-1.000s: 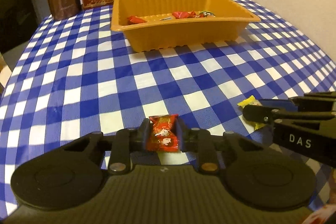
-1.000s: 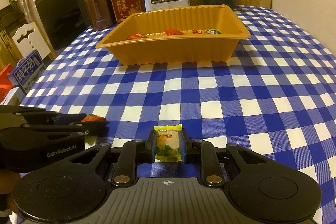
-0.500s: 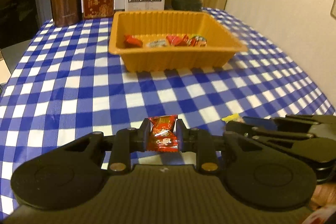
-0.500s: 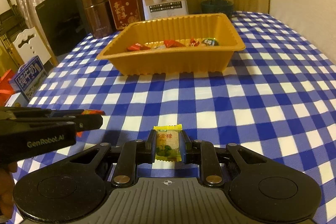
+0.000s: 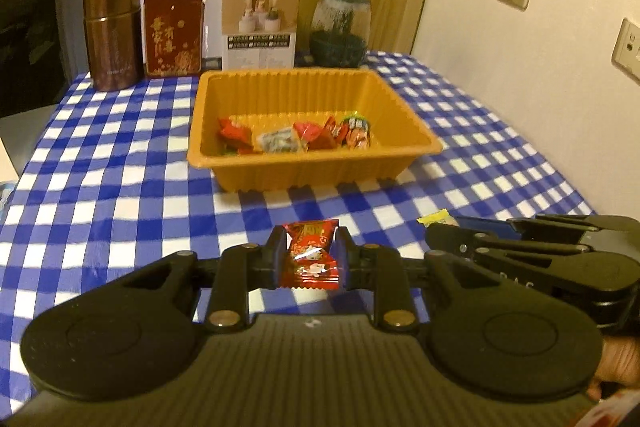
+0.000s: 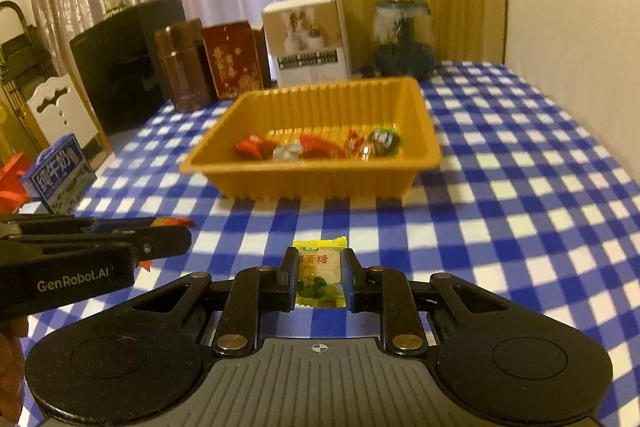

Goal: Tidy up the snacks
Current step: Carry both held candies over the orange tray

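Observation:
My left gripper [image 5: 310, 255] is shut on a red candy packet [image 5: 310, 263] and holds it above the checked tablecloth. My right gripper [image 6: 319, 277] is shut on a yellow candy packet [image 6: 319, 279], also held above the cloth. An orange tray [image 5: 304, 169] stands ahead of both grippers and holds several wrapped candies [image 5: 296, 137]. The tray also shows in the right wrist view [image 6: 320, 183]. The right gripper appears at the right of the left wrist view [image 5: 520, 251]. The left gripper appears at the left of the right wrist view [image 6: 92, 247].
Behind the tray stand a brown canister [image 5: 112, 35], a red box [image 5: 173, 33], a white box [image 5: 260, 23] and a glass jar [image 5: 340, 27]. A wall [image 5: 540, 67] runs along the right. A milk carton [image 6: 60, 171] sits left of the table.
Both grippers have risen with their candies, so the view looks down into the tray. The tray now shows lower and smaller in both views.

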{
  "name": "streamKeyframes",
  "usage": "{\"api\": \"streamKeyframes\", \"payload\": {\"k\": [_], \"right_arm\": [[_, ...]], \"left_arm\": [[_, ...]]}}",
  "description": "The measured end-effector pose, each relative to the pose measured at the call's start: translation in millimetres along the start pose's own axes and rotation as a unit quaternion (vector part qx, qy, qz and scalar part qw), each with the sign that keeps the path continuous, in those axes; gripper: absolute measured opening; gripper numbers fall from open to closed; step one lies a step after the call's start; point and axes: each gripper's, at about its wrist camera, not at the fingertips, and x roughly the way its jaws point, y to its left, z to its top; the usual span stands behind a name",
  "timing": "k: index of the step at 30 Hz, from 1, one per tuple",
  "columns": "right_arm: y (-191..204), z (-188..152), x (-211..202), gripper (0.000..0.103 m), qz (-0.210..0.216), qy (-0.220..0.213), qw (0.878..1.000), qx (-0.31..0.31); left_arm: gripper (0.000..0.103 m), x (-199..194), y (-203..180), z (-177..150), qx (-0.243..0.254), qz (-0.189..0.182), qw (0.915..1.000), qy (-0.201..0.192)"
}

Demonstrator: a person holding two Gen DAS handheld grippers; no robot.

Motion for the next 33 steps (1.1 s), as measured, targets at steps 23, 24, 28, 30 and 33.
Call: {"api": "streamKeyframes", "payload": {"k": [23, 24, 28, 30, 33], "right_arm": [[-23, 76, 7, 0.022, 0.002, -0.054, 0.998, 0.016], [-24, 79, 8, 0.022, 0.001, -0.055, 0.998, 0.018], [-28, 88, 14, 0.022, -0.003, -0.060, 0.998, 0.021], [-31, 92, 19, 0.022, -0.006, -0.060, 0.998, 0.025], [-36, 98, 26, 0.022, -0.007, -0.058, 0.998, 0.033]], "left_arm": [[0.023, 26, -8, 85, -0.007, -0.001, 0.9989, -0.046], [0.023, 28, -8, 87, -0.007, -0.001, 0.9989, -0.046], [0.023, 36, -7, 91, -0.008, -0.002, 0.9989, -0.045], [0.023, 39, -6, 93, -0.008, -0.002, 0.9990, -0.044], [0.023, 44, -4, 95, -0.006, -0.002, 0.9991, -0.042]]}}
